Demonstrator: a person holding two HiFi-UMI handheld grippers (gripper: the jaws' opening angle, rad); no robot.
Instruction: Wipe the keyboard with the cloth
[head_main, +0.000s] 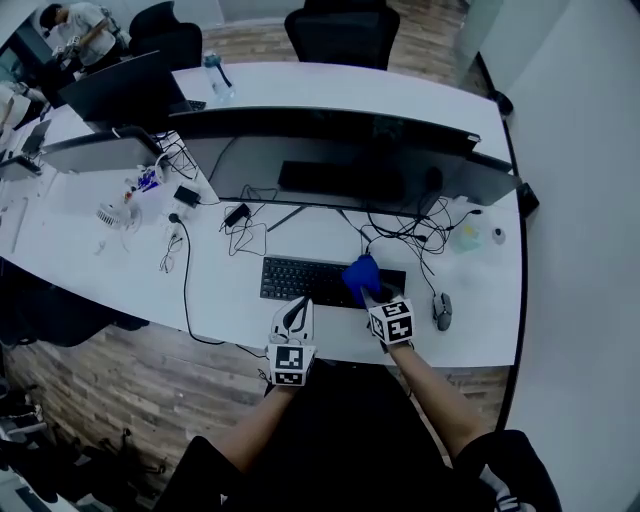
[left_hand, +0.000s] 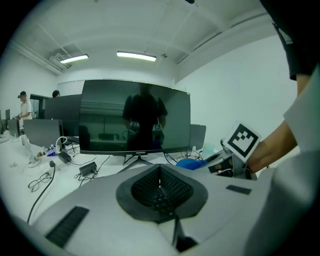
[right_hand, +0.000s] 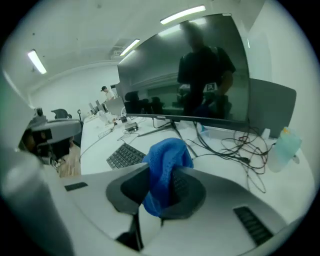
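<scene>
A black keyboard (head_main: 300, 279) lies on the white desk (head_main: 225, 290) in front of the big monitor (head_main: 330, 150). My right gripper (head_main: 372, 293) is shut on a blue cloth (head_main: 361, 274) and holds it over the keyboard's right end. In the right gripper view the cloth (right_hand: 165, 172) bulges out from between the jaws, with the keyboard (right_hand: 125, 155) to the left. My left gripper (head_main: 296, 316) hovers at the desk's front edge, jaws closed with nothing in them. The left gripper view shows the cloth (left_hand: 192, 163) and the right gripper (left_hand: 222, 165) to its right.
A grey mouse (head_main: 442, 310) sits right of the keyboard. Tangled cables (head_main: 405, 235) and a power adapter (head_main: 237, 215) lie behind it. A small fan (head_main: 110, 215) and a second monitor (head_main: 95, 150) stand at the left. A translucent bottle (head_main: 466, 235) is at the right.
</scene>
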